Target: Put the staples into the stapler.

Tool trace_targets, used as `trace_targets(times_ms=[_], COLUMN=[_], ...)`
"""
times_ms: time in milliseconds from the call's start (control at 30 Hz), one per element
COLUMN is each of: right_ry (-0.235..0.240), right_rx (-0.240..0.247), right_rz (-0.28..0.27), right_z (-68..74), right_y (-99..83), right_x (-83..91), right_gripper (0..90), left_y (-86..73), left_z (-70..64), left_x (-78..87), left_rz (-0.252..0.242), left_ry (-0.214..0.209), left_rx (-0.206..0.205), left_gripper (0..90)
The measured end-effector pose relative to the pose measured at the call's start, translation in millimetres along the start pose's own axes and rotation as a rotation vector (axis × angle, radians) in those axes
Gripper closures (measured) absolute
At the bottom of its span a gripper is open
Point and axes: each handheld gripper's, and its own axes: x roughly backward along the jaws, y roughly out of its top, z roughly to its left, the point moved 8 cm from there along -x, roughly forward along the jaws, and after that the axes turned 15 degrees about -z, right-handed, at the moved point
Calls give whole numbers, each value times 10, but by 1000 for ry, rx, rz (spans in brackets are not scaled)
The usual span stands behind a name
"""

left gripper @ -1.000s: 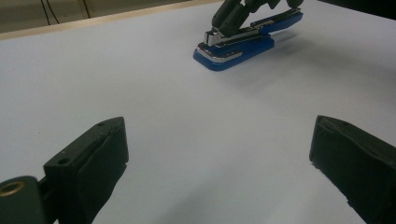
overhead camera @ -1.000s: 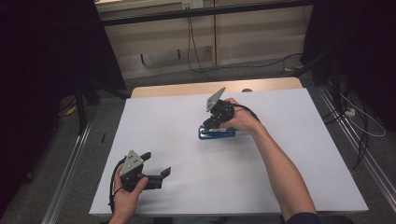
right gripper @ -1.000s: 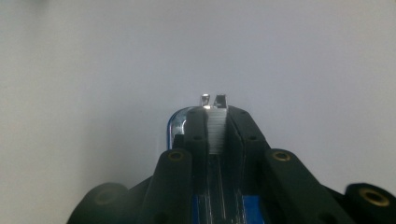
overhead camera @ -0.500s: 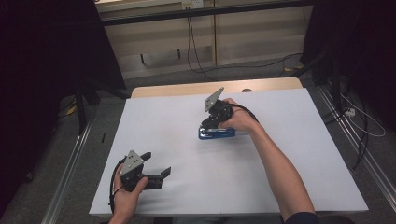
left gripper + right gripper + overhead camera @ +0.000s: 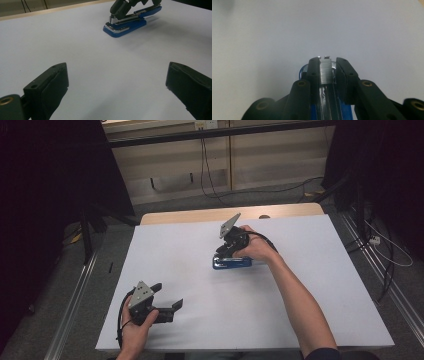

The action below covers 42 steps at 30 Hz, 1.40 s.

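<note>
A blue stapler lies near the middle of the white table, its base flat on the surface. My right gripper comes down on its left end from above. In the right gripper view the jaws of this gripper are shut on the stapler's silver ridged top part. The left gripper view shows the stapler far ahead with the right gripper clamped on its raised arm. My left gripper rests low at the front left, open, with bare table between its pads.
A wooden strip runs along the table's far edge. Metal rails flank both sides on the floor, and cables trail at the right. A wide stretch of white tabletop separates the two grippers.
</note>
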Motion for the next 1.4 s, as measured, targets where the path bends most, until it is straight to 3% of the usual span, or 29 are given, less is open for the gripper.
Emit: trace_targets(times_ms=[1033, 1233, 1400], right_ry=[-10, -56, -125], right_rx=[-41, -60, -111], right_rz=[-18, -38, -58], right_z=[-12, -26, -53], right_y=[2, 3, -27], right_x=[35, 65, 88], right_gripper=[750, 621, 489], left_y=[-3, -9, -11], left_z=[2, 2, 2], left_x=[-2, -6, -12], left_rz=[3, 6, 8], left_ry=[-3, -1, -2], left_rx=[-2, 1, -3], left_gripper=[47, 47, 47])
